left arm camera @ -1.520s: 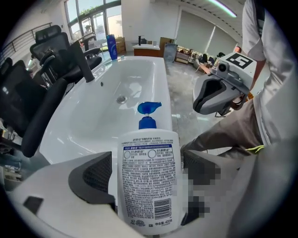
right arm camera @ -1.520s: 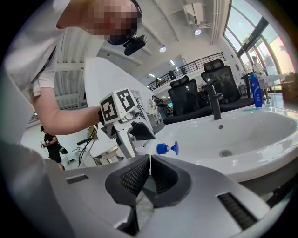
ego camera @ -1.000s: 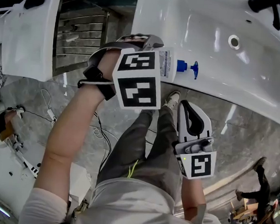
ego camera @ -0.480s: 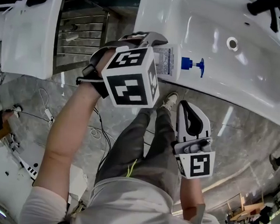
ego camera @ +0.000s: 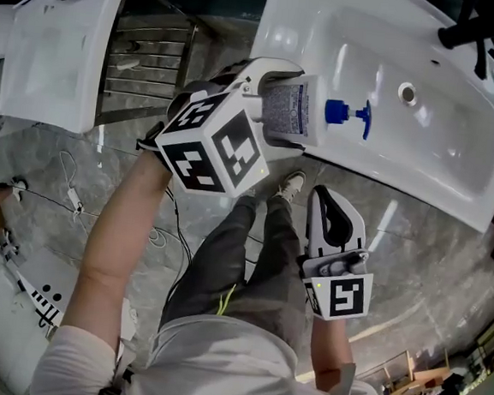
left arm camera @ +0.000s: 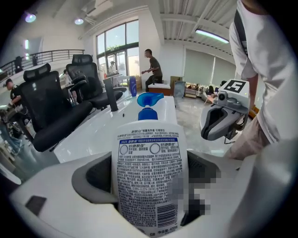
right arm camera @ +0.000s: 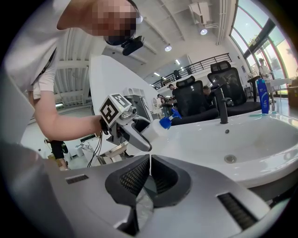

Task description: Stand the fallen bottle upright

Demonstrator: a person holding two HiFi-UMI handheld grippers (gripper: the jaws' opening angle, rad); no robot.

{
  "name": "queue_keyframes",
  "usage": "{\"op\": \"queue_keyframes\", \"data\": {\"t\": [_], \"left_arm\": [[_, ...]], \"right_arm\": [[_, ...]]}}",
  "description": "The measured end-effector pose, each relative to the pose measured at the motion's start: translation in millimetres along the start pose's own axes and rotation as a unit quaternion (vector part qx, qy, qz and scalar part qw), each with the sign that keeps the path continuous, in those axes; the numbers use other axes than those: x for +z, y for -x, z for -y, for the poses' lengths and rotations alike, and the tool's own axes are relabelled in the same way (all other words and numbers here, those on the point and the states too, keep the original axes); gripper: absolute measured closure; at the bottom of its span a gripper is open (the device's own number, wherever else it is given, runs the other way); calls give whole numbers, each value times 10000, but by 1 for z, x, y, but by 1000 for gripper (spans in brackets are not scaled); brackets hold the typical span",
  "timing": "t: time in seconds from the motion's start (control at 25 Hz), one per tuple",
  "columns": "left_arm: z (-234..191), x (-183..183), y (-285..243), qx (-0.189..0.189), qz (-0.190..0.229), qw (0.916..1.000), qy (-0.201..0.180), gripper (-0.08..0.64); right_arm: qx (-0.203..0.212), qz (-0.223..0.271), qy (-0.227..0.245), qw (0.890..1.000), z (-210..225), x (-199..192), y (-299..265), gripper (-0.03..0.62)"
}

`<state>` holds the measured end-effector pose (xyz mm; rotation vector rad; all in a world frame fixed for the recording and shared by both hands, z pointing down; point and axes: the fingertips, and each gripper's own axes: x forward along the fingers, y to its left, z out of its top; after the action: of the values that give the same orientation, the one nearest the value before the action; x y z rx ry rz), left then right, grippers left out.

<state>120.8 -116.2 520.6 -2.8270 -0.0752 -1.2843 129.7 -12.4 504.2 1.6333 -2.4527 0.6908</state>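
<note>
A white pump bottle [ego camera: 291, 110] with a blue pump head [ego camera: 349, 113] is clamped across its body by my left gripper [ego camera: 296, 109], over the near rim of the white sink [ego camera: 424, 139]. In the left gripper view the bottle's label [left arm camera: 149, 176] fills the gap between the jaws, and the blue pump [left arm camera: 149, 100] points away. From the right gripper view the bottle [right arm camera: 156, 130] is tilted, pump end higher. My right gripper [ego camera: 329, 195] hangs lower by the person's legs, shut with nothing in it [right arm camera: 150, 165].
A black faucet [ego camera: 472, 31] stands at the sink's far edge, with the drain [ego camera: 406, 93] in the basin. A blue bottle [right arm camera: 263, 97] stands on the far rim. A second white basin [ego camera: 58, 47] lies to the left. Cables trail on the grey floor [ego camera: 75, 194].
My left gripper has risen and tipped with the bottle in it, its marker cube turning. The bottle's pump end has swung upward and rightward. The right gripper has stayed still.
</note>
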Motion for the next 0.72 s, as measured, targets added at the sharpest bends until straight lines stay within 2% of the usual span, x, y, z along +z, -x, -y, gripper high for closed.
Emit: {"op": "queue_keyframes", "data": {"t": [0.2, 0.4, 0.48, 0.64, 0.72], "left_arm": [[-3, 9, 12, 270, 656, 9975, 70, 80], [-7, 13, 17, 445, 1087, 9930, 126, 80], [-8, 19, 21, 490, 1488, 9874, 234, 80], [-9, 32, 31, 440, 2426, 9688, 265, 80], [-9, 33, 34, 380, 2730, 9610, 232, 80]], "right_arm": [[48, -51, 55, 10000, -9, 2, 0, 554], [105, -91, 63, 9999, -16, 5, -2, 554], [97, -150, 115, 9998, -16, 4, 0, 554], [111, -215, 199, 9995, -21, 6, -2, 554], [122, -250, 229, 9994, -24, 7, -4, 554]]}}
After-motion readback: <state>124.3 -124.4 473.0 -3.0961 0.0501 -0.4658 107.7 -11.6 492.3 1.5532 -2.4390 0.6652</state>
